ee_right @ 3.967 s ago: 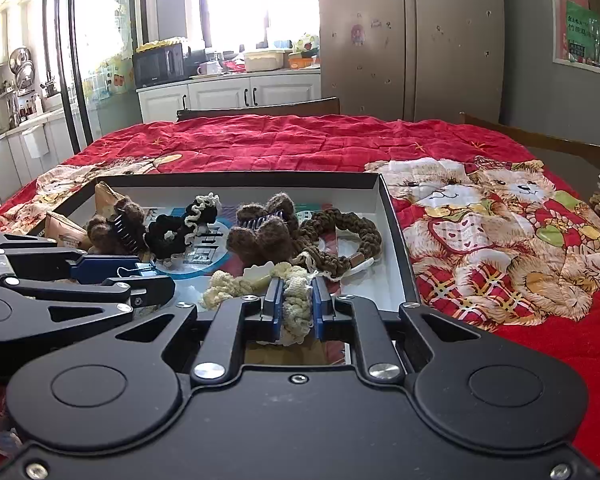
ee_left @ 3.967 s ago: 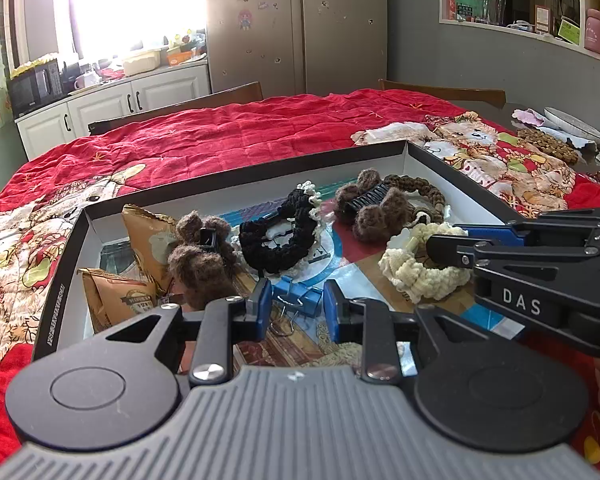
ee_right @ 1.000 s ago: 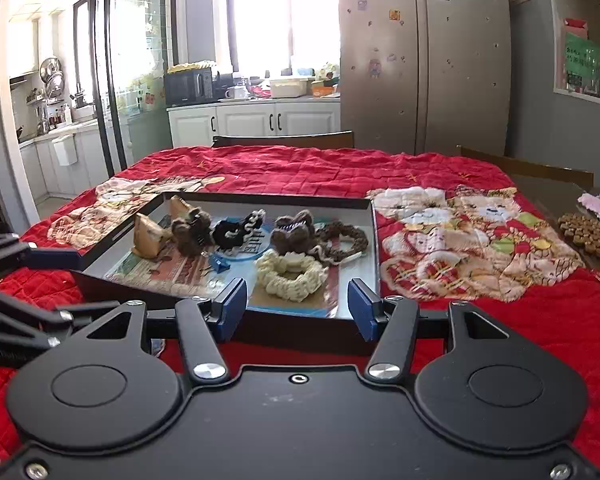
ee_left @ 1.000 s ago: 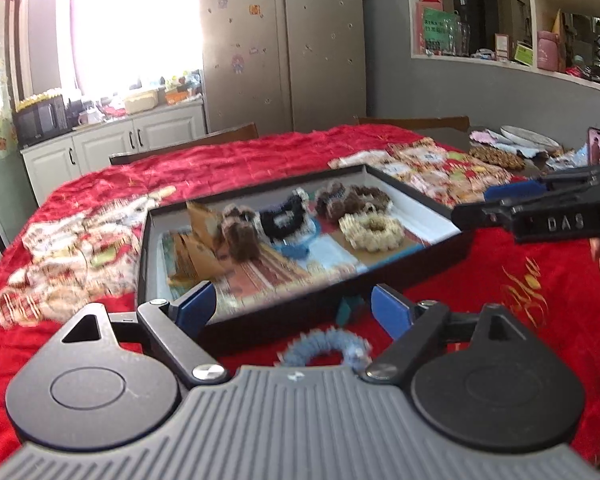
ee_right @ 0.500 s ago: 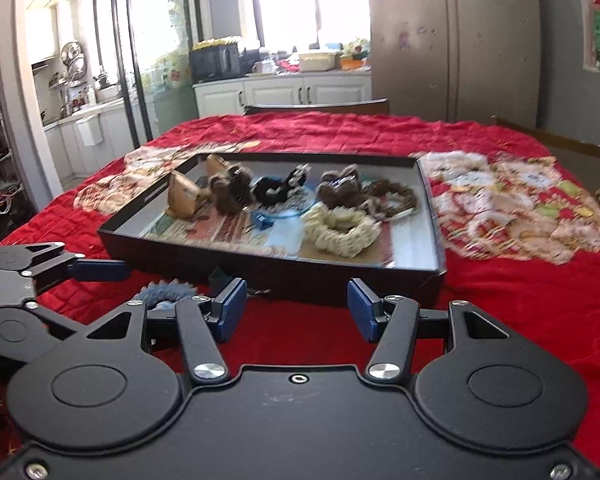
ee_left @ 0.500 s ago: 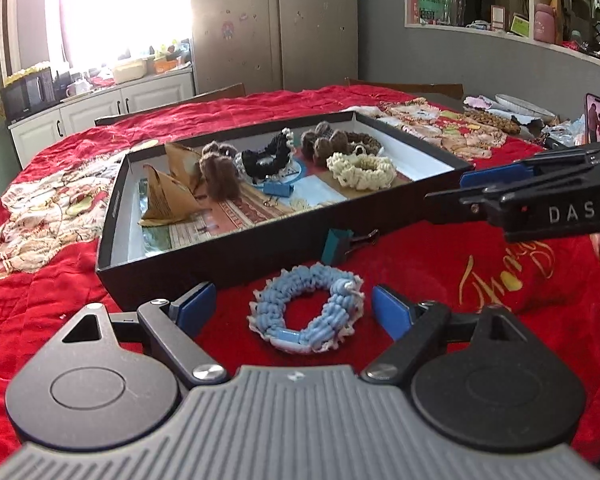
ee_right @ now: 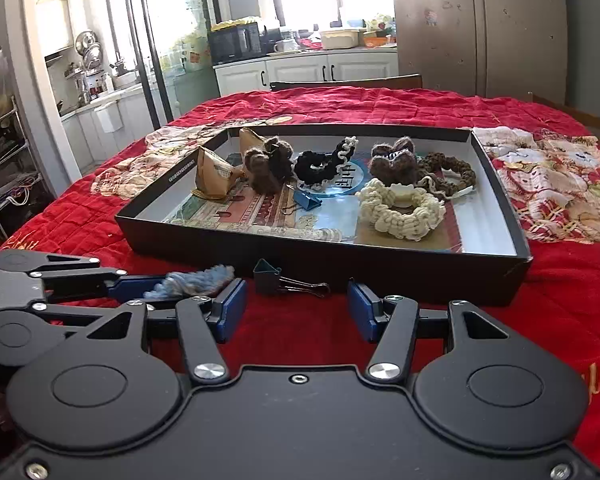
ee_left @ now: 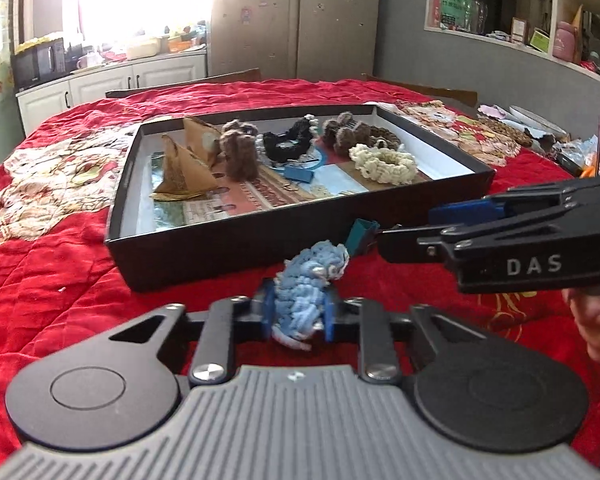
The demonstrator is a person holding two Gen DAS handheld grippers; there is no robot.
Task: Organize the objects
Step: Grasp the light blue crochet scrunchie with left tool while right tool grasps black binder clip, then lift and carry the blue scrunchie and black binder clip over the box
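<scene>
My left gripper [ee_left: 298, 316] has its fingers clamped on the blue scrunchie [ee_left: 306, 286], which is bunched up between the pads just above the red cloth [ee_left: 60, 264] on the table, in front of the tray's near wall. From the right wrist view the same scrunchie [ee_right: 192, 280] sticks out of the left gripper [ee_right: 140, 282] at lower left. My right gripper [ee_right: 296, 310] is released, fingers apart with nothing between them, hovering low over the cloth. Just ahead of it a teal clip [ee_right: 278, 278] lies on the cloth, close to the tray wall; I can't tell if it touches. In the left view the right gripper [ee_left: 432, 224] reaches in from the right, tips near that clip [ee_left: 362, 236]. Next back, the black tray [ee_right: 380, 270] holds a cream scrunchie [ee_right: 400, 212], a blue clip [ee_right: 306, 200], a black scrunchie [ee_right: 320, 168], brown crocheted pieces [ee_right: 268, 166], a brown braided ring [ee_right: 448, 174] and tan paper packets [ee_right: 214, 176]. Far back, cabinets [ee_right: 300, 70] and a fridge [ee_right: 476, 24].
</scene>
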